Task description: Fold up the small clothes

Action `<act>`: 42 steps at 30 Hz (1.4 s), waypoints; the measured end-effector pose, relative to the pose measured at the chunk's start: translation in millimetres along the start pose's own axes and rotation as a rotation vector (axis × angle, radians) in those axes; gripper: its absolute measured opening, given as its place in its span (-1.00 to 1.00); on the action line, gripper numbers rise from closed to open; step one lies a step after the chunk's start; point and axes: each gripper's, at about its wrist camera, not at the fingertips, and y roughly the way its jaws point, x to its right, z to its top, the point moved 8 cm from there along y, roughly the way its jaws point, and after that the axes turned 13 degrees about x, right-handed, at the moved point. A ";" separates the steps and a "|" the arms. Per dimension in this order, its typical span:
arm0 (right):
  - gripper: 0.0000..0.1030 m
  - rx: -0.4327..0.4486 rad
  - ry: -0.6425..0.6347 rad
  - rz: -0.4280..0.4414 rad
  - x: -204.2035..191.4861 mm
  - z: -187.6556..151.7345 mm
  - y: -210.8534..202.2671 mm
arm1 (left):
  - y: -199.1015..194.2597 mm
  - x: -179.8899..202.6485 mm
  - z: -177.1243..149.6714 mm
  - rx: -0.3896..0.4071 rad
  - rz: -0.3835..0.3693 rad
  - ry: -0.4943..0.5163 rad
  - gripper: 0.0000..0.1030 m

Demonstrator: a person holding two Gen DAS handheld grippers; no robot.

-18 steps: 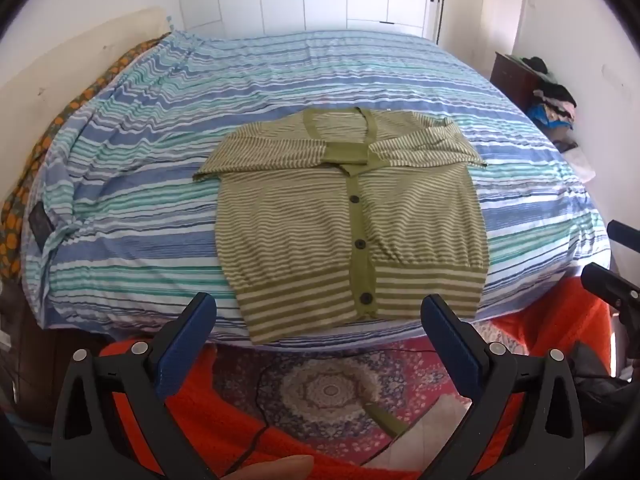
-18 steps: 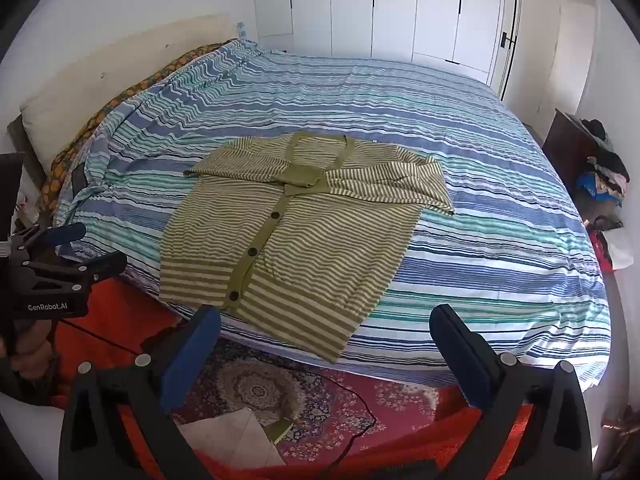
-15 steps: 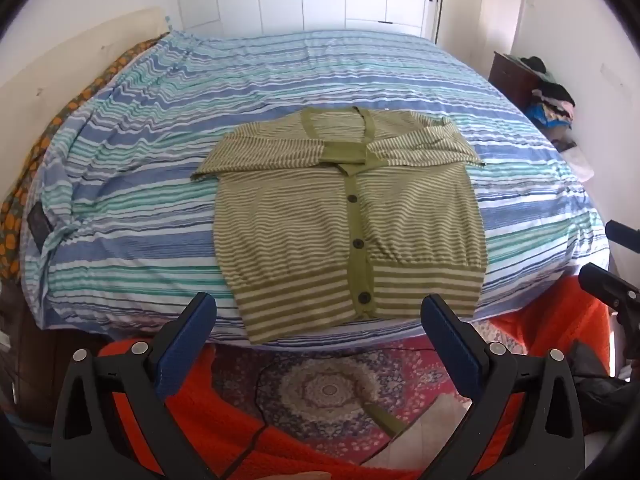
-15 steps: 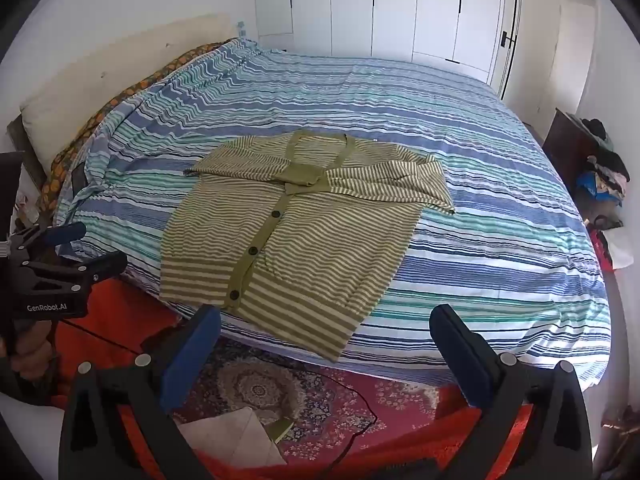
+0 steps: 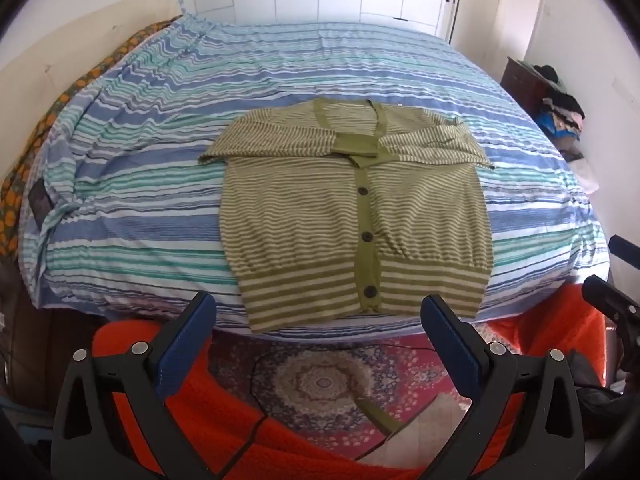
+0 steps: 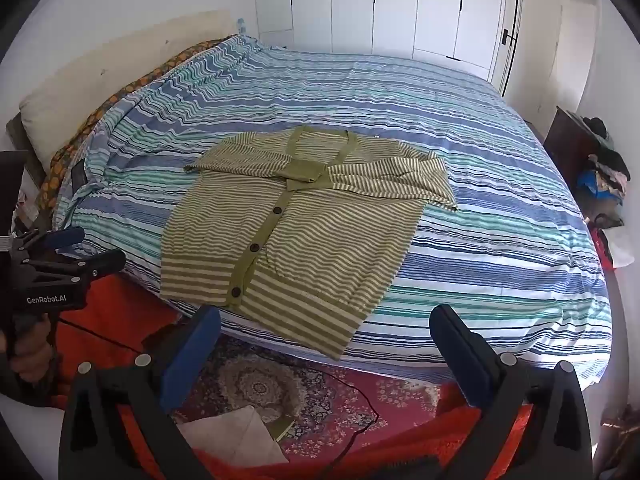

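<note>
A: Where is the olive-and-cream striped knit cardigan (image 5: 356, 216) located?

B: It is laid flat, buttoned, sleeves folded across the chest, near the foot edge of the blue-and-teal striped bed sheet (image 5: 132, 184); its hem is seen at 12 o'clock from both grippers.

A: How are the grippers held?

B: The left gripper (image 5: 318, 340) and right gripper (image 6: 325, 346) are spread wide, nothing between the blue pads, above the red patterned rug (image 5: 320, 380).

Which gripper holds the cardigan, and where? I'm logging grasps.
Neither. The left gripper and right gripper are open and empty; the cardigan lies untouched.
</note>
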 end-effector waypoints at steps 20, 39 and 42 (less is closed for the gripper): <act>1.00 -0.014 0.021 0.000 3.3 -0.1 1.7 | 2.0 1.5 0.9 -0.008 0.005 0.013 0.98; 1.00 -0.035 0.024 0.006 1.4 -5.5 9.1 | 6.7 2.8 0.7 -0.026 0.017 0.028 0.98; 1.00 -0.037 0.027 0.005 1.5 -5.3 10.1 | 8.1 2.9 0.8 -0.029 0.017 0.030 0.98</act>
